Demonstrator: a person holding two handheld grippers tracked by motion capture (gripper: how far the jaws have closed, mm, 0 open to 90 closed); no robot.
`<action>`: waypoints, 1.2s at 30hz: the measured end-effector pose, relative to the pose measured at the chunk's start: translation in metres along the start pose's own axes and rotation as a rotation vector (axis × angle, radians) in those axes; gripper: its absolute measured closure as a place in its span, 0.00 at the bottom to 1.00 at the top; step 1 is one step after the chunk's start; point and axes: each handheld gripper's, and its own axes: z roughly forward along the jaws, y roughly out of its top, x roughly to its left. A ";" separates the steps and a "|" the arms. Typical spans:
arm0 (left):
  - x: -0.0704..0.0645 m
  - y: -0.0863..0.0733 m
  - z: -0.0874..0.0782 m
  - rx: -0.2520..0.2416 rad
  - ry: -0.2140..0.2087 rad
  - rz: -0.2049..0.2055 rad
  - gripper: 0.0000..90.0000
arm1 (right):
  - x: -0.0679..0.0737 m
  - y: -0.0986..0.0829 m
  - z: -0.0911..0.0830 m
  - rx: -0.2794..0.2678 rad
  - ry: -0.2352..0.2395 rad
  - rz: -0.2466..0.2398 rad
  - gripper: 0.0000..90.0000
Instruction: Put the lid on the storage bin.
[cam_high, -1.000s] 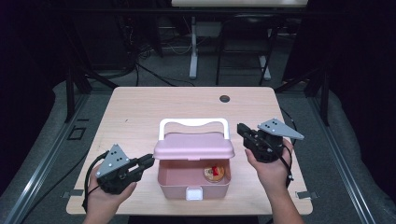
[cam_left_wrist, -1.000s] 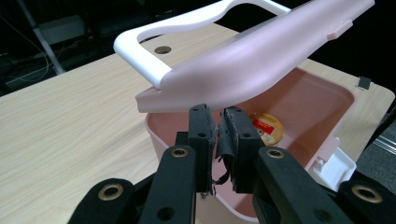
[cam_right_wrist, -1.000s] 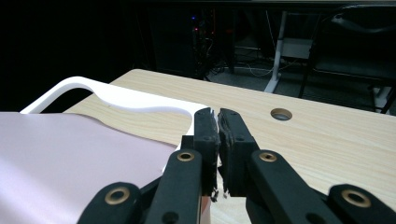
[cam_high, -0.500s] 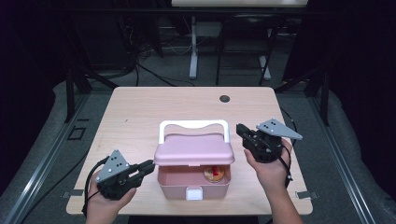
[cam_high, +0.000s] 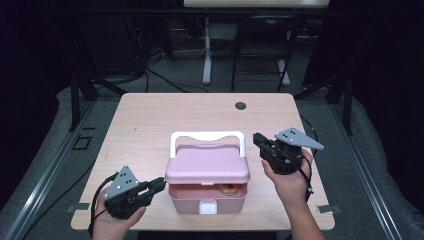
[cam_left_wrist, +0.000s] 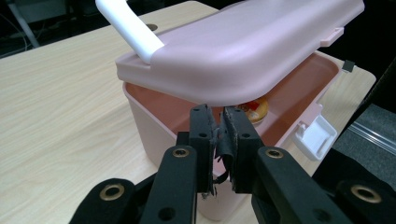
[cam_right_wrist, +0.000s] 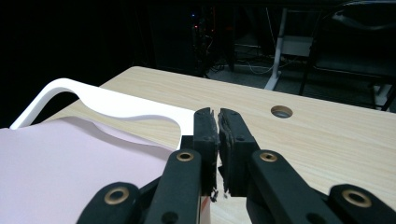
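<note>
A pink box (cam_high: 207, 196) stands near the table's front edge, its pink lid (cam_high: 207, 164) hanging low over it and still ajar at the front. The lid carries a white handle (cam_high: 207, 136), and a white latch (cam_high: 208, 207) hangs on the box front. A small red and yellow object (cam_left_wrist: 254, 107) lies inside. My left gripper (cam_high: 159, 184) is shut and empty, its tips by the box's left front corner under the lid (cam_left_wrist: 243, 51). My right gripper (cam_high: 257, 139) is shut and empty beside the handle's right end (cam_right_wrist: 112, 105).
The light wooden table (cam_high: 145, 125) has a round cable hole (cam_high: 240, 105) at the back right. Dark floor, cables and desk legs lie beyond the far edge. Cables trail from both grippers off the table's sides.
The lid has dropped lower over the box, hiding more of the inside. My left gripper has drawn back a little toward the front edge. The right gripper has hardly moved.
</note>
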 end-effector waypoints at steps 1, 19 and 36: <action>0.000 -0.002 0.001 0.003 -0.001 0.000 0.92 | 0.000 0.000 0.000 0.000 0.001 -0.001 0.95; 0.002 -0.020 0.007 0.056 -0.016 -0.017 0.92 | -0.001 0.000 -0.001 -0.004 0.000 0.001 0.95; 0.013 -0.023 0.001 0.032 0.016 -0.048 0.86 | -0.001 -0.001 0.000 -0.001 -0.001 0.001 0.95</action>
